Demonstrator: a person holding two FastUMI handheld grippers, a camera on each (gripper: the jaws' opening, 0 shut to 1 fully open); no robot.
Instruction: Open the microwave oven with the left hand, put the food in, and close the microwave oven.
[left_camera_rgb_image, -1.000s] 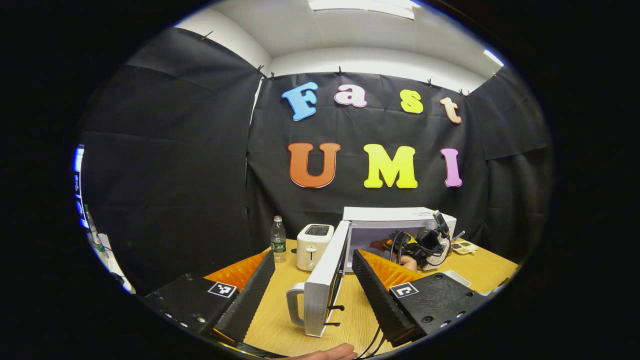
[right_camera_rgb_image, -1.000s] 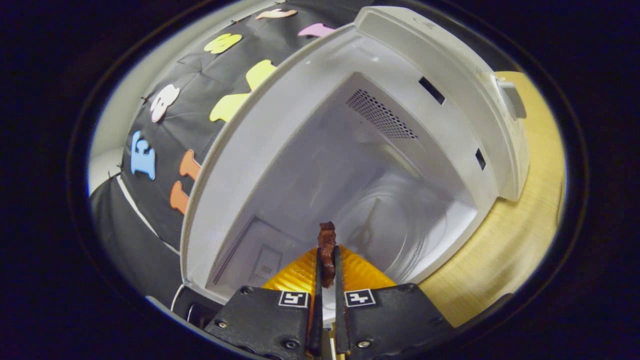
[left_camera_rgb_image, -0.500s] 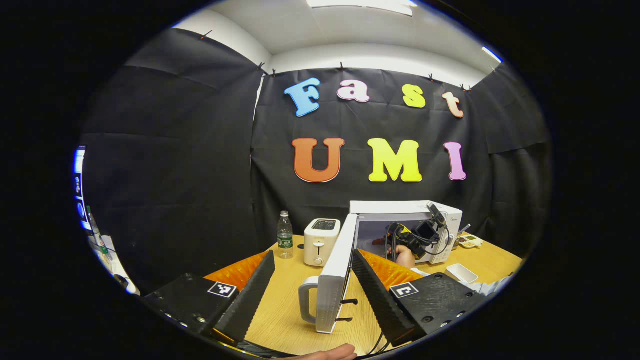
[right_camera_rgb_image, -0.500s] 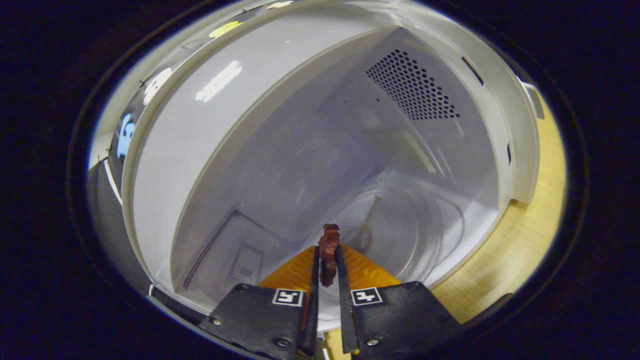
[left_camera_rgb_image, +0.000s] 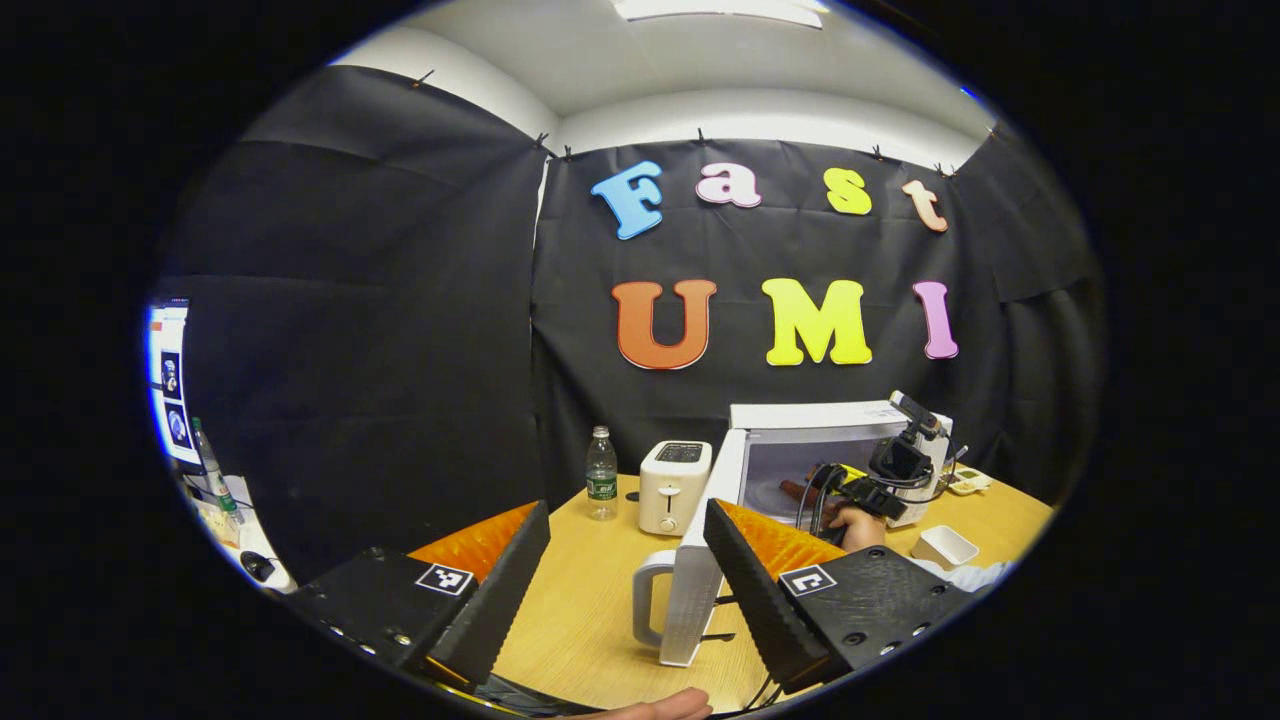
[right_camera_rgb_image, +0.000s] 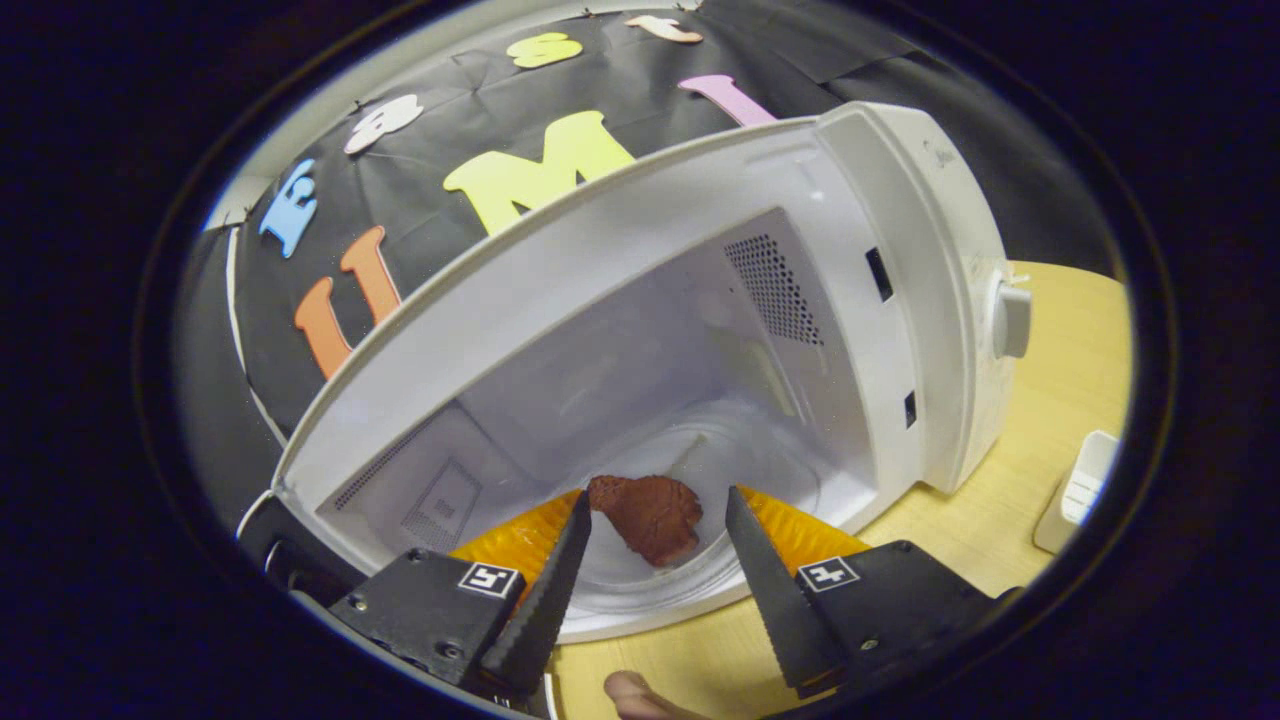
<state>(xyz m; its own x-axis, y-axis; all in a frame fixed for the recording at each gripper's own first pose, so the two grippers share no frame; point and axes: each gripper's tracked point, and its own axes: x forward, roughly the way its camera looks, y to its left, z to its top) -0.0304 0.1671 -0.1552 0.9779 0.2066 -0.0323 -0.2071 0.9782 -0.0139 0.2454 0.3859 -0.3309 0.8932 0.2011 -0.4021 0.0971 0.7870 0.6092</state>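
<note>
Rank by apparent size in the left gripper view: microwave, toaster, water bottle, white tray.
1. microwave, door open
2. toaster
3. water bottle, narrower than the toaster
4. white tray, similar to the bottle, so unsure

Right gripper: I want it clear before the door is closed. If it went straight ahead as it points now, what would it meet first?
Probably the food lying on the glass turntable inside the microwave, between the open right gripper's fingertips; depth is uncertain.

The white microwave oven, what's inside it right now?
Inside the white microwave oven, a reddish-brown piece of food lies on the round glass turntable, between the open right gripper. The gripper bodies cover the cavity's front edge.
</note>
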